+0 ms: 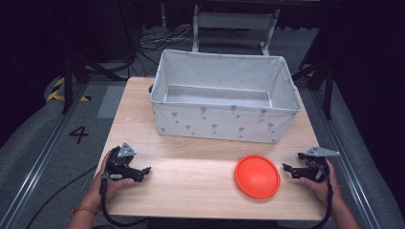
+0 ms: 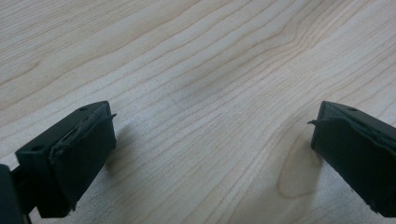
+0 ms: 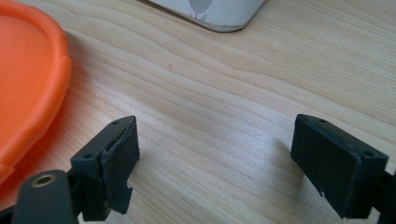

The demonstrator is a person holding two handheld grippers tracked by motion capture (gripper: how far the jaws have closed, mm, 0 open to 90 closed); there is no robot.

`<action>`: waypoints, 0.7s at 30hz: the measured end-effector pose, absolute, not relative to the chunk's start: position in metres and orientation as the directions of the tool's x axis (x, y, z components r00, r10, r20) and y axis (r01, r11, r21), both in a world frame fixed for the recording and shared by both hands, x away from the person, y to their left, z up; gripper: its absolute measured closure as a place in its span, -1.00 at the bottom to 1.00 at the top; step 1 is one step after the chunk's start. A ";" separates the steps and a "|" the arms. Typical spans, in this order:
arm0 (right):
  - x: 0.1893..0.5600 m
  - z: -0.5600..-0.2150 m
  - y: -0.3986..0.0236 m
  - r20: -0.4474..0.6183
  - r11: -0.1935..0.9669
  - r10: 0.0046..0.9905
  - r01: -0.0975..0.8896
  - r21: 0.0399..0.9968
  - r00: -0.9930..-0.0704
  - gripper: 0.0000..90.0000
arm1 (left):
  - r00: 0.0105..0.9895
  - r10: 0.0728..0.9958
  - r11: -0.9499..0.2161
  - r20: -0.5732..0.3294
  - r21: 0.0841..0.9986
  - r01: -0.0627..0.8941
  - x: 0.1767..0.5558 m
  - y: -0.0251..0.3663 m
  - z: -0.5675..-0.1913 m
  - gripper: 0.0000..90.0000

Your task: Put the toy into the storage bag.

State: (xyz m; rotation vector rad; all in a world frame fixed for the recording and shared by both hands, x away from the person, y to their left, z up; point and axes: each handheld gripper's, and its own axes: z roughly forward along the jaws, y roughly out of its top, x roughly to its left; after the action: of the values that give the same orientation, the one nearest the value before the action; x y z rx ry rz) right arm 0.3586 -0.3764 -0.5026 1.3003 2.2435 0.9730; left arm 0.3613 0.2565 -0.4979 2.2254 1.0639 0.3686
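Stock at rest: disc, bin, two tongs

Orange disc lay flat on the bench, lower right of the frame, apart from the empty fabric bin above it. Right tongs stood wide beside the disc's rim; left tongs stood wide over bare wood, lower left. Judged step: none begun. Likely next: right tongs closing on the rim.

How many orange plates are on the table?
1. The round orange plastic plate lies flat on the light wooden table, in front of the white fabric bin and just left of the right gripper. The bin's visible floor looks empty.
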 end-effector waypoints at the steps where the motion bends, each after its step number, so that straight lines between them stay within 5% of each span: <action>1: 0.359 -0.502 -0.376 0.027 0.336 0.863 0.613 0.715 -0.505 -0.61 | 0.633 0.774 -0.470 -0.021 0.652 0.595 0.361 0.256 -0.498 -1.00; 12: 0.351 -0.469 -0.363 0.146 0.302 0.779 0.569 0.765 -0.610 -0.53 | 0.634 0.773 -0.470 -0.020 0.652 0.595 0.361 0.257 -0.498 -1.00; 21: 0.360 -0.479 -0.328 0.138 0.418 0.713 0.575 0.704 -0.688 -0.60 | 0.634 0.773 -0.470 -0.021 0.652 0.596 0.361 0.256 -0.498 -1.00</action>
State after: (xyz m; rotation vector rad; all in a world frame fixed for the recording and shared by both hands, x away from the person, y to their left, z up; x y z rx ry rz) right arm 0.3600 -0.3285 -0.4786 1.1425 2.4869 1.1238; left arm 0.3613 0.2565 -0.4980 2.2250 1.0643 0.3675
